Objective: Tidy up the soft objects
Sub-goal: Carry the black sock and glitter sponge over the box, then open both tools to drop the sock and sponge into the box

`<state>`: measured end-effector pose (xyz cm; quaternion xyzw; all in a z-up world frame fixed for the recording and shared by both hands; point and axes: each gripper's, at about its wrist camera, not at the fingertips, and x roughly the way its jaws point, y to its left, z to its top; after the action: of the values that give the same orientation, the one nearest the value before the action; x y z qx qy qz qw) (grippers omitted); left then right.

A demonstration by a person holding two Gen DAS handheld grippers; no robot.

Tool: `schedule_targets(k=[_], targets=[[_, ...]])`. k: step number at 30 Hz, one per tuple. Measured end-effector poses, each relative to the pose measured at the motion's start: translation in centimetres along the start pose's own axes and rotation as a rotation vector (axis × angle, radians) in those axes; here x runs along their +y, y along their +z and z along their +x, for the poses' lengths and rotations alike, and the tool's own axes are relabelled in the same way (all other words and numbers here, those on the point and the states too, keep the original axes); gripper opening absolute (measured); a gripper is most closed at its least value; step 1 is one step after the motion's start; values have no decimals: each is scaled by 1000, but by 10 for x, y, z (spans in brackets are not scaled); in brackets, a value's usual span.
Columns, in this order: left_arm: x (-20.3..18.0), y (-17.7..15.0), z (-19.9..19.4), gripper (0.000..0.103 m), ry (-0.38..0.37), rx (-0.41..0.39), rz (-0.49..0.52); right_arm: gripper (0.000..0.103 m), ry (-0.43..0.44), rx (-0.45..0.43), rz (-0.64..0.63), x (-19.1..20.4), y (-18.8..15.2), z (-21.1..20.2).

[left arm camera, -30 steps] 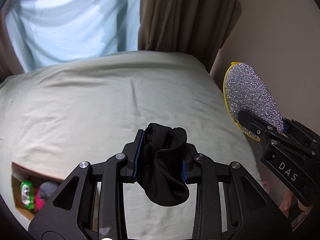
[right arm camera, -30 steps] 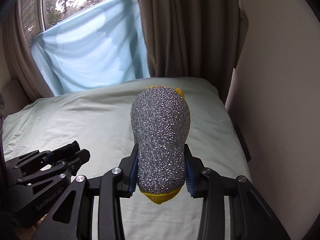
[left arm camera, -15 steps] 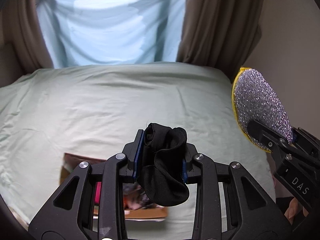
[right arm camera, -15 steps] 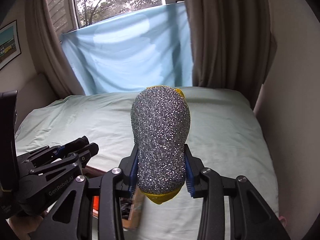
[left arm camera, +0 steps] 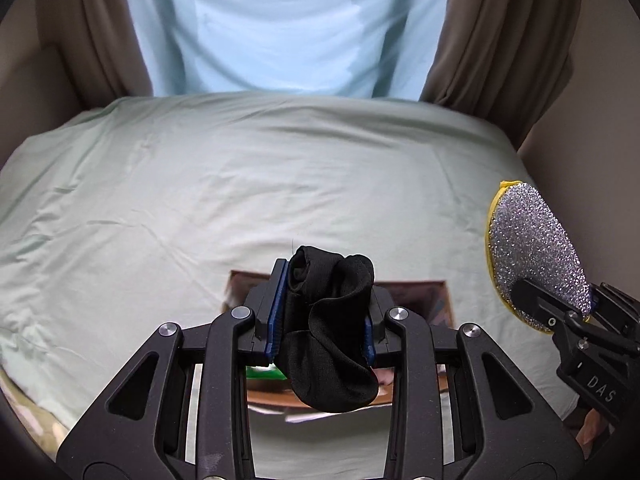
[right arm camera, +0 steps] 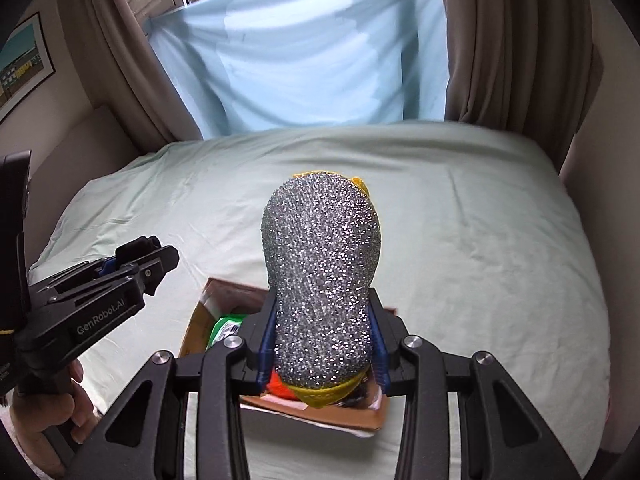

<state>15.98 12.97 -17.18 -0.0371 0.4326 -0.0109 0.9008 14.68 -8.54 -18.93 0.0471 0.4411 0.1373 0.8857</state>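
Observation:
My left gripper (left arm camera: 323, 312) is shut on a crumpled black sock (left arm camera: 332, 332) and holds it above an open cardboard box (left arm camera: 436, 300) on the bed. My right gripper (right arm camera: 322, 344) is shut on a silver glitter scrubbing sponge with a yellow rim (right arm camera: 322, 276), also above the box (right arm camera: 200, 312). The sponge shows at the right of the left wrist view (left arm camera: 532, 256), and the left gripper at the left of the right wrist view (right arm camera: 136, 260). The box holds a green packet (right arm camera: 226, 328) and an orange item (right arm camera: 280, 390); the rest of its contents are hidden.
A pale green bedsheet (left arm camera: 200, 200) covers the bed. A light blue cloth (right arm camera: 304, 60) hangs over the window between brown curtains (right arm camera: 520, 40). A beige wall (left arm camera: 600, 140) stands close on the right. A framed picture (right arm camera: 20, 64) hangs at the left.
Both grippers have swung left with their loads. The cardboard box has shifted from the lower left to directly under the grippers, and the window now faces them squarely.

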Motion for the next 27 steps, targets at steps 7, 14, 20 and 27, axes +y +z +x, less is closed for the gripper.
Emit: schedule_targets(k=[7, 14, 20, 27], targets=[[46, -28, 43, 27, 6, 127, 60, 36, 16, 129, 118, 22, -31, 56], [52, -55, 98, 27, -20, 257, 105, 36, 57, 251, 171, 18, -48, 106], [47, -77, 146, 27, -40, 345, 165, 36, 80, 327, 59, 32, -49, 150], [42, -97, 180, 32, -76, 437, 236, 54, 52, 373, -2, 36, -49, 177]])
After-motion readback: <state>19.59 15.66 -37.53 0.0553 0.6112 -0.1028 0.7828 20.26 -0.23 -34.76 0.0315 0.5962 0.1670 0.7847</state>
